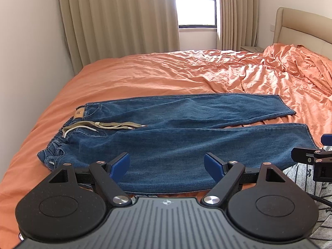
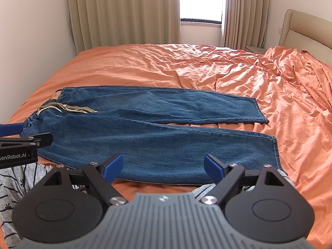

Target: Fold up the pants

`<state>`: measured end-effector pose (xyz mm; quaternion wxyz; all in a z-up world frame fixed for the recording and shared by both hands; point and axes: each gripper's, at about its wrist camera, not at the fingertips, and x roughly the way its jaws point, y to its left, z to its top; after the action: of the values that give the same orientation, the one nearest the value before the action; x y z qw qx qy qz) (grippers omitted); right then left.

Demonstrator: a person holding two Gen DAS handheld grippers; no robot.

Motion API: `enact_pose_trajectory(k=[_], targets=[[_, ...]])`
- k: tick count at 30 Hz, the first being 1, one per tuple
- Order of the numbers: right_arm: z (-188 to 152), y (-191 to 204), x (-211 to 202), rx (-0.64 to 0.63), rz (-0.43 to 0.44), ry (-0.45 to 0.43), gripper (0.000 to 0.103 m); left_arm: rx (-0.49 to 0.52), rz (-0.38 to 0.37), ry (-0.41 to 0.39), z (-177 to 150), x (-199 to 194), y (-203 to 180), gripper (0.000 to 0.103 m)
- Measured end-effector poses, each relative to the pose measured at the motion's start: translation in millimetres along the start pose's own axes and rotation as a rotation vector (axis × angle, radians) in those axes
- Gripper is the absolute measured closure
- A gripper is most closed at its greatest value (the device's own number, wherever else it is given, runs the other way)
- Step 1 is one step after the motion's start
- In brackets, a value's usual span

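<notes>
Denim pants (image 1: pixel 176 132) flat on orange bed (image 1: pixel 145 74) | both tongs (image 1: pixel 167 166) (image 2: pixel 162 166) spread, empty

Pants (image 1: pixel 166 141) flat on bed (image 1: pixel 145 72), lengthwise left to right: waistband (image 1: pixel 62 143) left, leg hems right, legs side by side. Drawstring (image 1: pixel 99 125) on top near waistband. Crumpled sheet (image 1: pixel 290 66) far right. Curtains (image 1: pixel 116 20), window (image 1: pixel 196 4) behind bed; headboard (image 1: pixel 300 27) right.

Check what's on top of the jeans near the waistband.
A tan drawstring with white cord lies on the jeans, beside a leather patch. Whatever is under the denim is hidden.
</notes>
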<state>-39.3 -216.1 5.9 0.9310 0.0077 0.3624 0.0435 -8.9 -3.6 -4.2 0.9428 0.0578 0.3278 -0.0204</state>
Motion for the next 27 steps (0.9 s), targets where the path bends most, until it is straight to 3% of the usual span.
enact_pose_trajectory(k=[12,19,25,27], targets=[[0,-1,-2,0.006,-0.004,-0.001,0.022,-0.013,-0.003,0.005,1,-3,5,0.008],[0,-12,1,0.029,0.037,0.008,0.022,0.000,-0.018,0.002,2,0,9,0.009],[3,-45,-2,-0.025,0.101,-0.098,0.022,0.047,-0.018,-0.035,15,5,49,0.022],[7,-60,0,-0.044,0.075,-0.104,0.022,0.084,-0.037,-0.031,21,9,66,0.037]])
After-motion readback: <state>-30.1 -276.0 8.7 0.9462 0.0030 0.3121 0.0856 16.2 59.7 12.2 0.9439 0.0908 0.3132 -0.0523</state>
